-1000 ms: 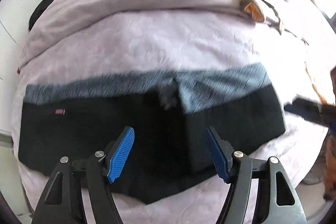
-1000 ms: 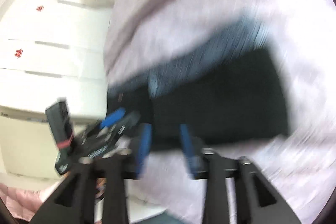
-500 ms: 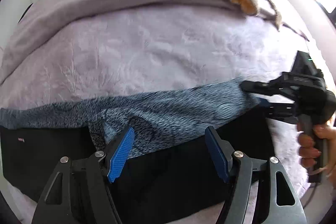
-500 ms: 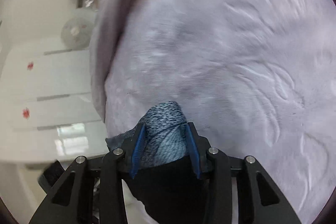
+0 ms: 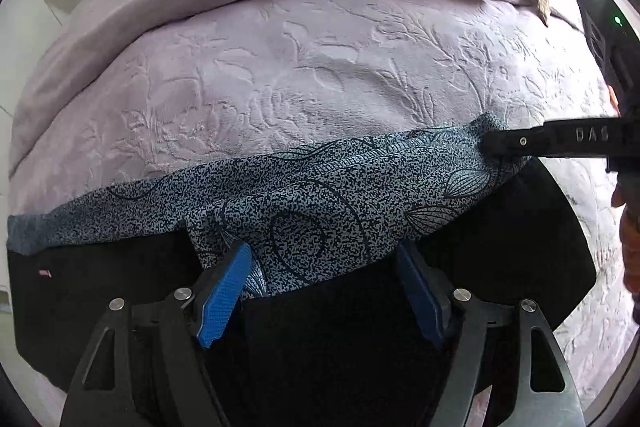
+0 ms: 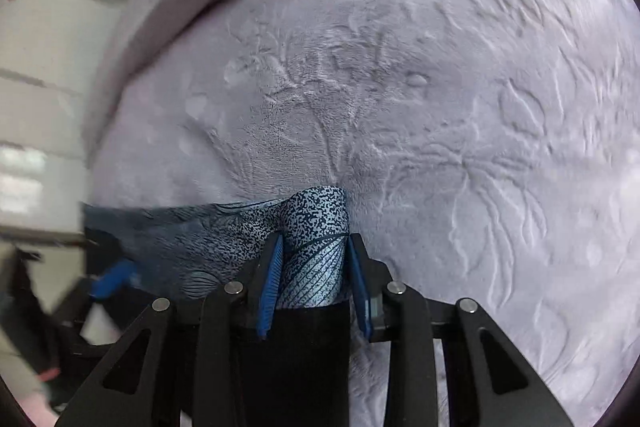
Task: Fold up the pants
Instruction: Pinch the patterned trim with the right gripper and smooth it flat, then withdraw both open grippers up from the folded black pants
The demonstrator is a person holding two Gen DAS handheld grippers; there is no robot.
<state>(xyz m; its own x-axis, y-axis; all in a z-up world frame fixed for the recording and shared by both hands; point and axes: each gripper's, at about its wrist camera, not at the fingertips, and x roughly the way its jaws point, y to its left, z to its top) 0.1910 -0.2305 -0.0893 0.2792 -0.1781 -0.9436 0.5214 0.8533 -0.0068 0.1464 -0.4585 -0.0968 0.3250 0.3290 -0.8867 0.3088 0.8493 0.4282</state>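
Both cameras ride their grippers and look steeply down along the jaws at the bed [image 5: 320, 75], close above it. The left wrist view takes in more, up to the far bedding; the right sits nearer. Both share the speckled blue cloth [image 5: 320, 195]

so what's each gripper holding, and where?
Right gripper: jaws closing on the pants at the bunched corner of the patterned waistband. Left gripper: opening, waistband fabric between its fingers, no grip.
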